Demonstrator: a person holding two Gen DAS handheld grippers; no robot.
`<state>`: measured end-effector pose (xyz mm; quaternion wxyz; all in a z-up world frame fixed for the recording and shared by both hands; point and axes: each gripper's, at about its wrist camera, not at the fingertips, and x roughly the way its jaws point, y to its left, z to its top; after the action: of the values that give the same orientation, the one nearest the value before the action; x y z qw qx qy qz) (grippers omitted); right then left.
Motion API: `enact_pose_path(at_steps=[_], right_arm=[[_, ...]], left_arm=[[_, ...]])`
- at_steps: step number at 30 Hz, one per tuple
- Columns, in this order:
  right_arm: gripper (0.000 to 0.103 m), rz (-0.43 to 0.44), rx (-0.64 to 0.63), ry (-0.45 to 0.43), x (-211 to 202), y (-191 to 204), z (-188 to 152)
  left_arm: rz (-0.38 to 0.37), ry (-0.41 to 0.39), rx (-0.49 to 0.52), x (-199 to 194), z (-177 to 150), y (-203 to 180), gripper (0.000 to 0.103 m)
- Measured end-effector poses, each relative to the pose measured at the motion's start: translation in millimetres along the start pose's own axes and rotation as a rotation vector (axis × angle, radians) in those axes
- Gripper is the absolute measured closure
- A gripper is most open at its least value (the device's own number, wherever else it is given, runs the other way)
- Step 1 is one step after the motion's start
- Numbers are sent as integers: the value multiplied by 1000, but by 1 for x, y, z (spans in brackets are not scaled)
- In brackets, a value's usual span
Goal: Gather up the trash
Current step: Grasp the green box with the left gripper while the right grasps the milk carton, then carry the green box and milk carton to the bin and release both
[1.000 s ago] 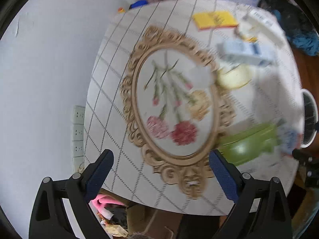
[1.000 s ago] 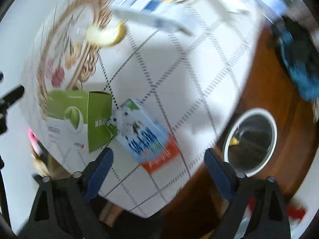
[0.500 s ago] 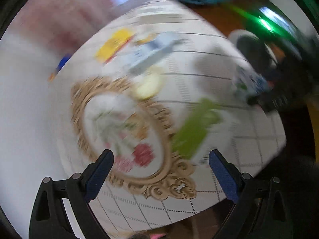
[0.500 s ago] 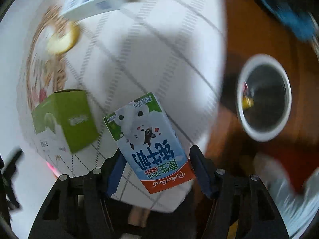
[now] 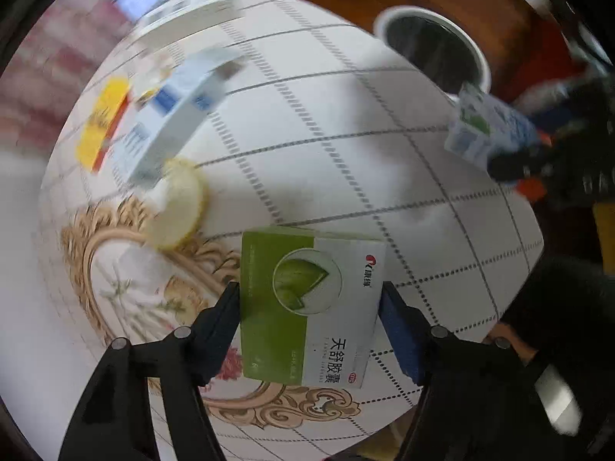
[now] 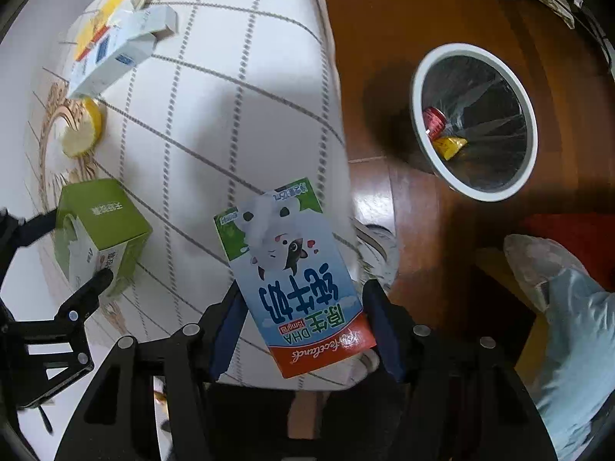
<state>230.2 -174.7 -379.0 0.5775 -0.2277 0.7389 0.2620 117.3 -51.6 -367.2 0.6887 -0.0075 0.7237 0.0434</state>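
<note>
Left hand-held gripper (image 5: 310, 309) is closed partway onto the green-and-white box (image 5: 307, 303), one pad on each long side; the box's long axis runs out from the jaws toward the lemon slice (image 5: 178, 205) side of the counter (image 5: 326, 123). Left wrist view, relative to that box: one lemon slice just beyond it to the left, one long white-blue carton (image 5: 180, 103) further out, one yellow packet (image 5: 102, 123) past that, blurred. One gold oval floral print (image 5: 127, 288) lies under and left of the box. One white-rimmed bin (image 5: 434, 44) sits far right on the wood floor. Milk carton (image 5: 488, 130) hangs near the bin, blurred.

Right wrist view: right hand-held gripper (image 6: 303, 326) clamps the milk carton (image 6: 296, 272) at its red end, long axis pointing away from the jaws, green end furthest, over the counter edge (image 6: 334, 88). Bin (image 6: 474, 121) is right of and beyond the carton, apart from it, holding one red can (image 6: 434, 121) and one yellow wrapper (image 6: 451, 146). Green box (image 6: 102, 226) left of the carton. One light-blue slipper (image 6: 565, 299) at right.
</note>
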Motion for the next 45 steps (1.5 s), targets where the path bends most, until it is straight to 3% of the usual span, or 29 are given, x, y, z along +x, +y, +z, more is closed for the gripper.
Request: enact_pose_path(at_steps=[3,6,8,10,12,18,26,28,31,38,45], right_arm=[[41,27,28,-20,1,12,6],[41,57,54,-34,6,27,14],[41,57,56,-48,9,37,20],[40,42,51,-46,14,45,24],[40,27,23,-19,21,55,29],[39,-3,-40,-23,25,68,33],[39,-54,-83,-24,35,78,34],[46,-73,-92,-32,36,81,32],[46,-82,-101,-43,35,83,29],[47,-43,-94,-64,19,76,24],[47,40,-48,-139,-47,35,17]], left_arm=[[11,45,-238,5,-13,41,35],[-54,81,-639,11,-46,104,34],[-92,69,-785,12,-61,127,32],[-147,60,-850,15,-67,138,31],[-159,72,-845,20,-64,138,30],[-80,129,-745,42,-54,122,30],[-43,96,-781,44,-62,119,32],[-32,93,-783,43,-55,113,32],[-25,94,-781,41,-50,112,34],[21,64,-777,12,-42,104,35],[13,-32,-758,-51,-16,84,35]])
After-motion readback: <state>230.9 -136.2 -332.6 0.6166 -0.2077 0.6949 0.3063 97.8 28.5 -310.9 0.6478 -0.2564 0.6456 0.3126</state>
